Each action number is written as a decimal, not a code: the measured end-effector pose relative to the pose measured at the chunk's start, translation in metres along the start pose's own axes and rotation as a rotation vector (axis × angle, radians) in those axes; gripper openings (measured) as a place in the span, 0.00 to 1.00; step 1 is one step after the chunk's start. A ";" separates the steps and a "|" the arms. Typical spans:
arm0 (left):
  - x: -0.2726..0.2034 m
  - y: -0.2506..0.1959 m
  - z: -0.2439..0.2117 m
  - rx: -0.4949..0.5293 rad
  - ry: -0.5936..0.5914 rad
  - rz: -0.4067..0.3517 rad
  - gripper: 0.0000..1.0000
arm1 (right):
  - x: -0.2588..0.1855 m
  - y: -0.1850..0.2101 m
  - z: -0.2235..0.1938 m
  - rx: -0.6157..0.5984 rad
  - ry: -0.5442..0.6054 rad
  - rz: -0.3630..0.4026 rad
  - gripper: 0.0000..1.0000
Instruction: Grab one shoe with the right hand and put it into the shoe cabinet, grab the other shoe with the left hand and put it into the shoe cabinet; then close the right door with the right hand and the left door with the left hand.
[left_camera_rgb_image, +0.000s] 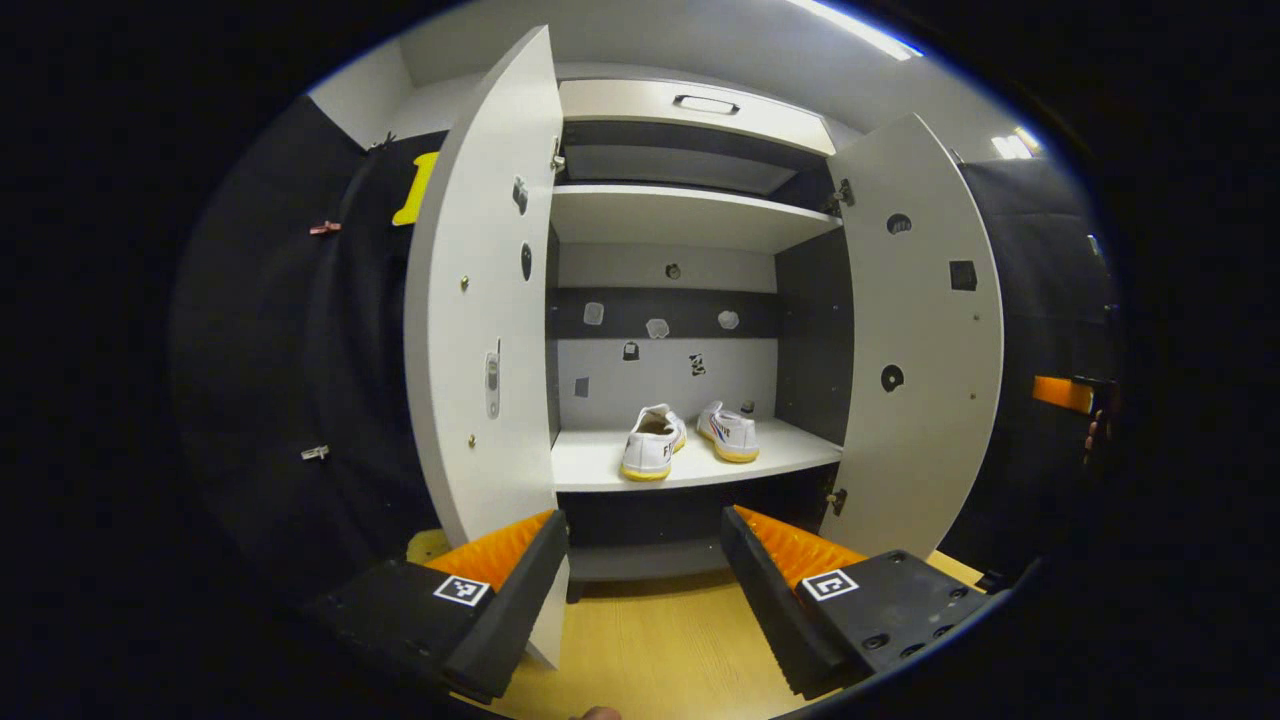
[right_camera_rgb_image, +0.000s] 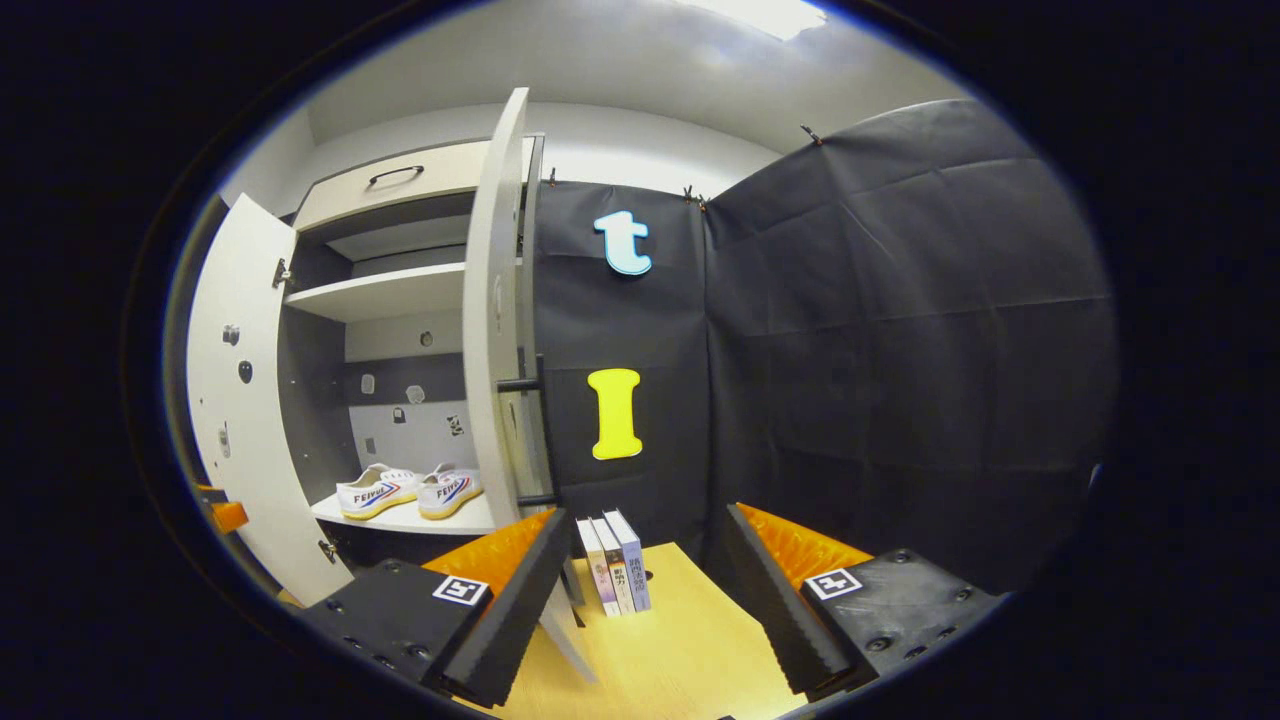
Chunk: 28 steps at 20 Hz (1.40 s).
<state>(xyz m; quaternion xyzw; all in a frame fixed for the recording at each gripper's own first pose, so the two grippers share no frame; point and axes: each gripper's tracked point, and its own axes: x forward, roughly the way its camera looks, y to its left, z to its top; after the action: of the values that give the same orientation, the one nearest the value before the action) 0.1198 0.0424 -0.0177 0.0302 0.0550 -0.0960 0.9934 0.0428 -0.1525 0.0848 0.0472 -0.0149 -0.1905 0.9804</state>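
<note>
- Left gripper view: my left gripper (left_camera_rgb_image: 645, 560) hangs before the open shoe cabinet (left_camera_rgb_image: 690, 215), fingers spread wide and gripping nothing.
- Both shoes sit side by side on the lower shelf (left_camera_rgb_image: 690, 460): the left shoe (left_camera_rgb_image: 652, 443) heel toward me, the right shoe (left_camera_rgb_image: 729, 431) just beside it, apart I think, though the gap is small.
- The left door (left_camera_rgb_image: 485, 300) and the right door (left_camera_rgb_image: 920, 340) both stand swung open over the wooden surface (left_camera_rgb_image: 650, 640).
- Right gripper view: my right gripper (right_camera_rgb_image: 645, 560) is off to the cabinet's right side, fingers parted and empty.
- Past the right door's edge, the two shoes rest on the shelf; a few books (right_camera_rgb_image: 615, 563) stand upright on the surface against the booth wall.
</note>
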 end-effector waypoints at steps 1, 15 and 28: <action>-0.006 -0.003 -0.009 -0.004 0.017 0.019 0.97 | 0.014 -0.006 0.003 0.005 0.001 0.009 0.99; -0.052 -0.066 -0.065 -0.029 0.125 0.238 0.97 | 0.121 0.029 0.010 0.034 0.052 0.350 0.98; -0.069 -0.018 -0.053 -0.004 0.098 0.241 0.97 | 0.092 0.113 0.013 0.033 0.026 0.380 0.98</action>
<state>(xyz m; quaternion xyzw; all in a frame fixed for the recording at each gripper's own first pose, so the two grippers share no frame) 0.0438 0.0411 -0.0630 0.0395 0.0997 0.0256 0.9939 0.1695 -0.0839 0.1094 0.0621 -0.0138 -0.0011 0.9980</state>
